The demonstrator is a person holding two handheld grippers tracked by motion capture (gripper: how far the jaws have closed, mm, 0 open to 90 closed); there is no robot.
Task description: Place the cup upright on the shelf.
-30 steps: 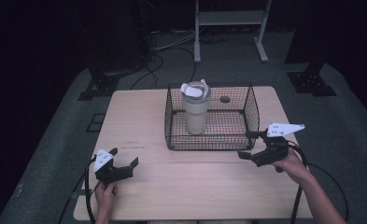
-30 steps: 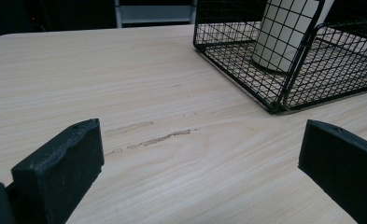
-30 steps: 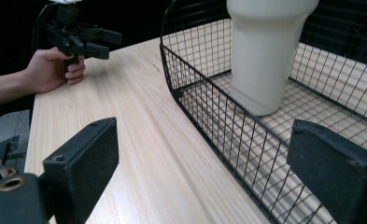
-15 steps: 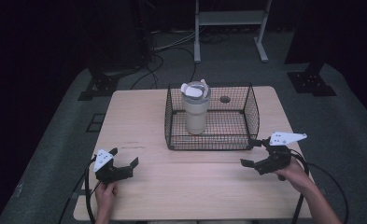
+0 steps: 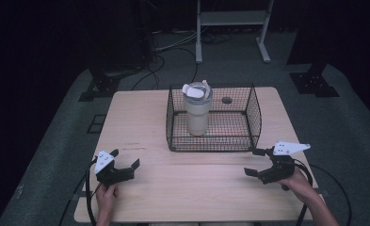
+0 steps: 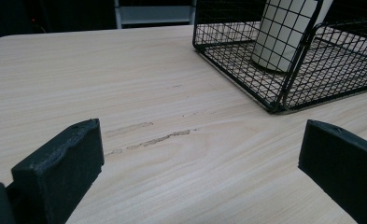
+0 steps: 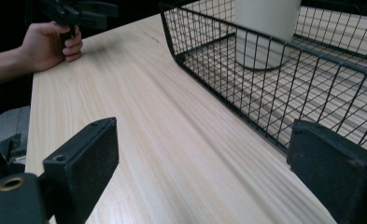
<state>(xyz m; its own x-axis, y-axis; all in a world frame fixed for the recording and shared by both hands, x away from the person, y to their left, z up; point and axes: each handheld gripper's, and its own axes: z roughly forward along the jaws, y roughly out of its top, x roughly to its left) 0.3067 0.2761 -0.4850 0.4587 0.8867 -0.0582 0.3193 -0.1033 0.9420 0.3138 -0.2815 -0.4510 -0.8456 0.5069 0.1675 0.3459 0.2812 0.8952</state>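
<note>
Wire basket (image 5: pixel 248 125) holding tumbler (image 5: pixel 197 110) sits ahead of both grippers, left (image 5: pixel 125 158) and right (image 5: pixel 255 161), jaws apart, empty.

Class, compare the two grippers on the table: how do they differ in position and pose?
The left gripper sits near the table's front left corner, far from the wire basket; the right gripper sits front right, just before the basket's corner. The left one's white plate points toward the person; the right one's points outward. Both are hand-held, jaws open and empty.
</note>
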